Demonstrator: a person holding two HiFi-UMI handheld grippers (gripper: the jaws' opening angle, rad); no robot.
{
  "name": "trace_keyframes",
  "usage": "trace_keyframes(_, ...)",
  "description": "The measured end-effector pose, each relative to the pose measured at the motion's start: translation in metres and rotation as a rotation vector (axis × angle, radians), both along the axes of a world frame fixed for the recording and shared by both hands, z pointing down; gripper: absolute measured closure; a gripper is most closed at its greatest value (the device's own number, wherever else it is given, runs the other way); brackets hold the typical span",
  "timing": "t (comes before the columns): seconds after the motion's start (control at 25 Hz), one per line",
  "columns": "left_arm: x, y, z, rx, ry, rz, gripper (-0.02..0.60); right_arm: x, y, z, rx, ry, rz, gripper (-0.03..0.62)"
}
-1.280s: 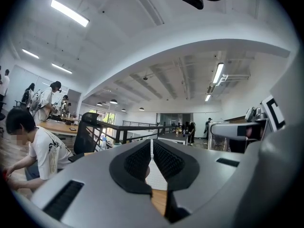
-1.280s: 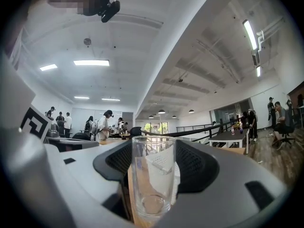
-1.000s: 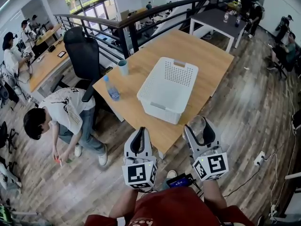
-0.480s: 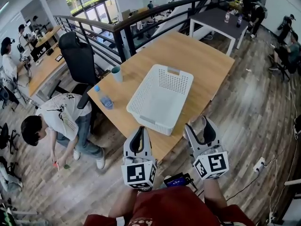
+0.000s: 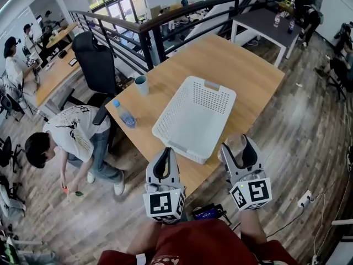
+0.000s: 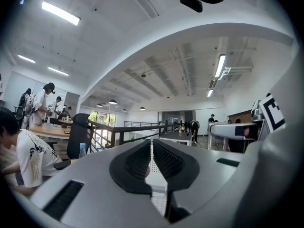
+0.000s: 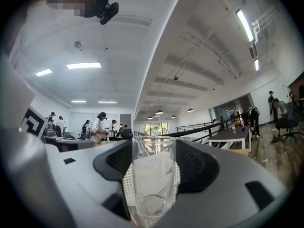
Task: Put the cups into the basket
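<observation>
A white perforated basket lies on the wooden table, near its front edge. A teal cup stands at the table's left edge, well beyond the basket. My right gripper is shut on a clear glass cup, held off the table's near corner, short of the basket. Through the glass the basket shows ahead. My left gripper hovers at the table's front edge with its jaws shut on nothing.
A clear water bottle with a blue cap stands near the table's left corner. A black office chair sits at the left side. A person in a white shirt crouches on the floor left of the table. A railing runs behind.
The view has shifted slightly, so the table and basket sit a little differently in frame. Both grippers hold the same pose, the right one still with the glass.
</observation>
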State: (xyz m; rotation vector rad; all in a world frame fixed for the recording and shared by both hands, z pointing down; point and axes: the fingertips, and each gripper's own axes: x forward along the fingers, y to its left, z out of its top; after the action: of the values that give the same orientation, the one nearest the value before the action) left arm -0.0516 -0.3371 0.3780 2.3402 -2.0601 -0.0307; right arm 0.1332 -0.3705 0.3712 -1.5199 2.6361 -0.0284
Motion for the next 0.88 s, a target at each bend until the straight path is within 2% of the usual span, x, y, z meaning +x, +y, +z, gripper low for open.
trace_keyframes(0.6, -0.04, -0.059, 0.0, 0.0, 0.052, 0.023, 0.56, -0.045, -0.049, -0.006, -0.005, 0.04, 0.011, 0.312)
trace_keyframes(0.88, -0.053, -0.083, -0.004, 0.007, 0.068, 0.062, 0.56, -0.06, -0.069, -0.014, -0.002, 0.057, 0.045, 0.312)
